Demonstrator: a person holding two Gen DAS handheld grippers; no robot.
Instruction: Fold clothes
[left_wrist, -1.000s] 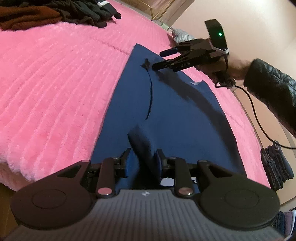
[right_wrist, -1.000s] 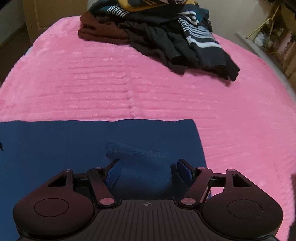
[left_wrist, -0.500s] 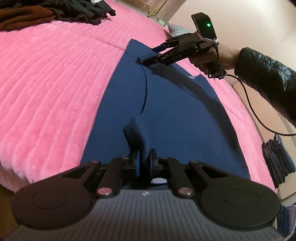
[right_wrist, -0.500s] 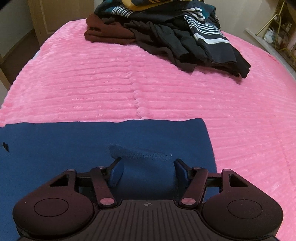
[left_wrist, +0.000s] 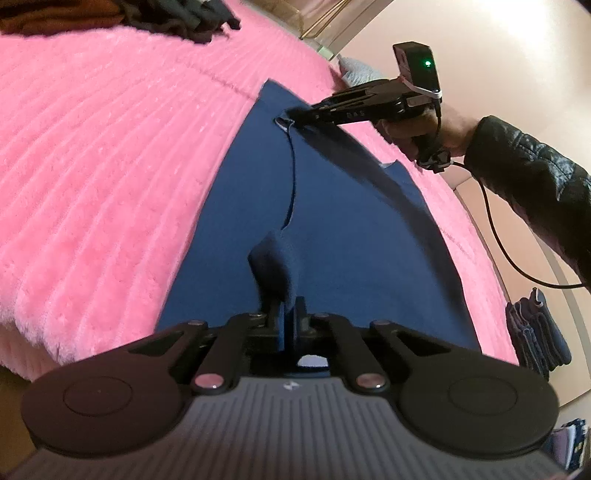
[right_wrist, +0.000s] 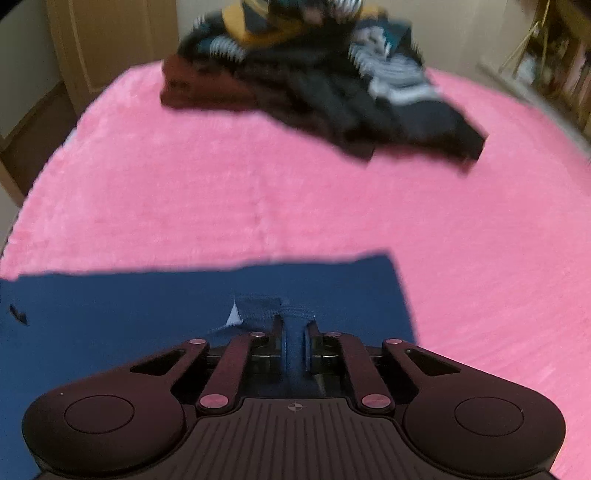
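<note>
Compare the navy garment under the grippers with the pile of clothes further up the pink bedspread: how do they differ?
The navy garment lies spread flat; the pile of clothes is heaped and rumpled. The navy garment is one plain colour; the pile of clothes mixes brown, black, striped and yellow pieces. The navy garment is pinched by the left gripper and right gripper; the pile of clothes lies untouched. Both rest on the pink bedspread.

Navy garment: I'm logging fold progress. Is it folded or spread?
Spread: the navy garment lies flat on the pink blanket, with both grippers pinching its edge.
</note>
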